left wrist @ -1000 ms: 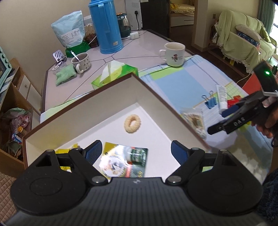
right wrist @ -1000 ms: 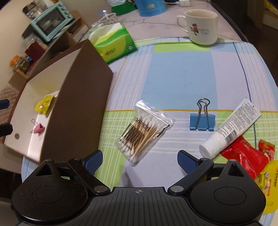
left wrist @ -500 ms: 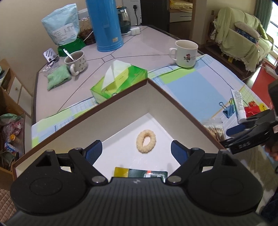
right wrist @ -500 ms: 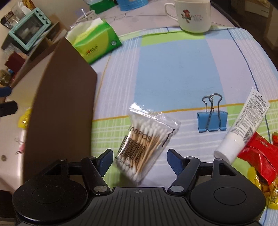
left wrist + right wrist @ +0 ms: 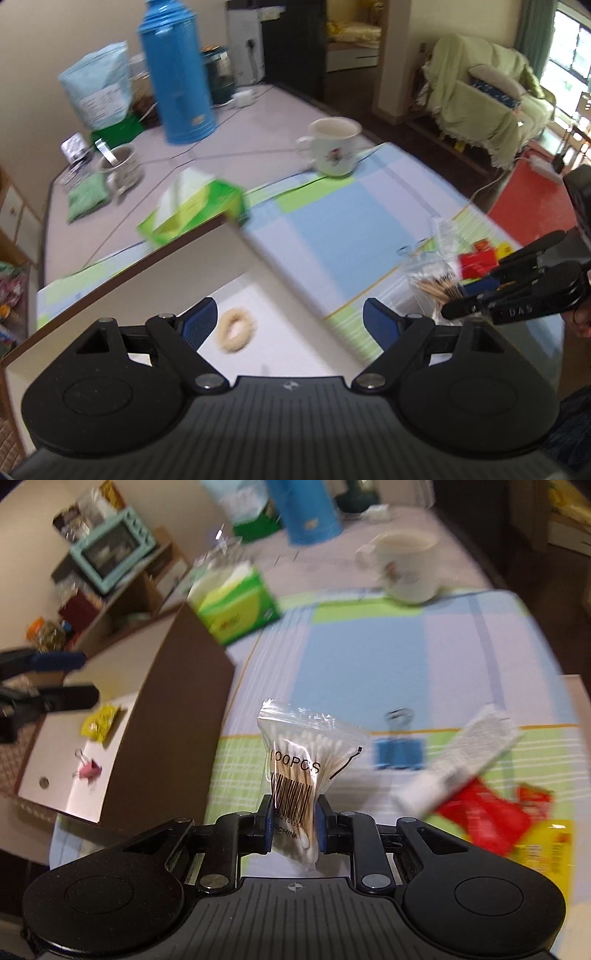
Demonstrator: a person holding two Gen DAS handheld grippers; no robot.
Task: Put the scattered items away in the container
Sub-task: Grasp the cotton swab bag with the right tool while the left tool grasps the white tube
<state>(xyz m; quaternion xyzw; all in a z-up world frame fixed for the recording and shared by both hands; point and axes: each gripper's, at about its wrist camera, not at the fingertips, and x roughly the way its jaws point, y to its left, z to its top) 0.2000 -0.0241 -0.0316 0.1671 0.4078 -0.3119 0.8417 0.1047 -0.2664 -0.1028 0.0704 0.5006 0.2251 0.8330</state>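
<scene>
Right tongs: my right tongs [image 5: 294,829] are pinching a clear bag of cotton swabs [image 5: 300,771] by its lower end; the bag stands up from the tips, lifted off the worktop.
Left tongs: my left tongs [image 5: 290,319] are spread wide with nothing between them, hanging over the open box [image 5: 258,266].
Box: a brown carton with a white inside, standing at the left of the checked cloth [image 5: 362,657]. In it lie a pale ring-shaped snack [image 5: 236,328], a yellow packet [image 5: 99,723], a pink clip [image 5: 88,770] and a coin [image 5: 44,782].
Left outside: a blue binder clip [image 5: 399,746], a white tube [image 5: 461,760], a red packet [image 5: 484,816] and a yellow packet at the edge [image 5: 543,849], all on the cloth to my right.
Step in hand: I judge this to be the carry of the swab bag toward the box.
Next move calls for: swinging left over the near brown wall, clearing its rim, then letting go above the white floor.
Only the right view shows: the grip itself, and the yellow packet, clip and coin.
Only the left view shows: the ring snack, and my right tongs from the side, blurred.
</scene>
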